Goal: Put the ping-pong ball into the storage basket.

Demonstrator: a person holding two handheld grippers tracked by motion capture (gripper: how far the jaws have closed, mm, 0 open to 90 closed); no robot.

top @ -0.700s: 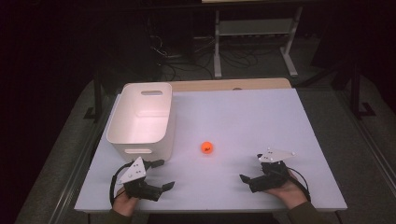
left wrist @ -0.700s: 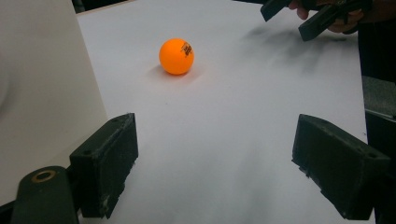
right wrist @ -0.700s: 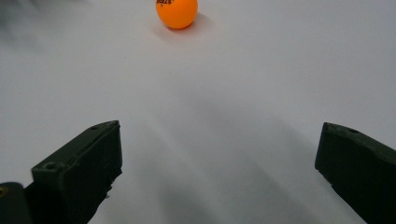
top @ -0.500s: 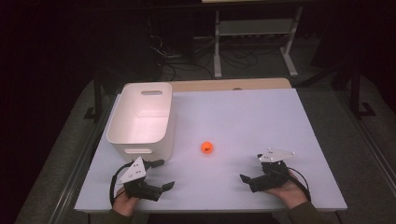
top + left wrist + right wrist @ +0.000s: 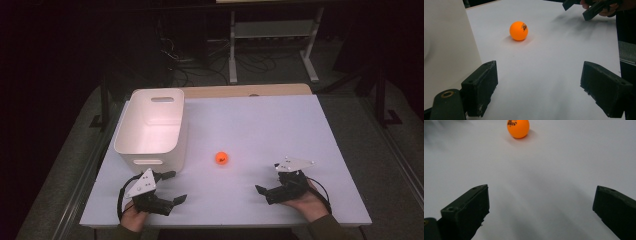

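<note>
On the white table (image 5: 280, 125), an orange ball (image 5: 221, 158) lies alone near the middle, just right of the white bin (image 5: 150, 127) and apart from it. The ball carries a small dark printed mark; in the right gripper view (image 5: 518, 127) it looks like a short word in black capitals, too blurred to read with certainty, and in the left gripper view (image 5: 518, 30) it is only a dark patch.

The left gripper (image 5: 172, 187) rests low at the near left edge, beside the bin's near end, jaws spread wide with nothing between them; the ball sits ahead of them, well apart, toward the left jaw's side. The right gripper (image 5: 267, 180) rests at the near right, jaws likewise wide apart and holding nothing; the ball lies well ahead, closer to the line of its left jaw.
</note>
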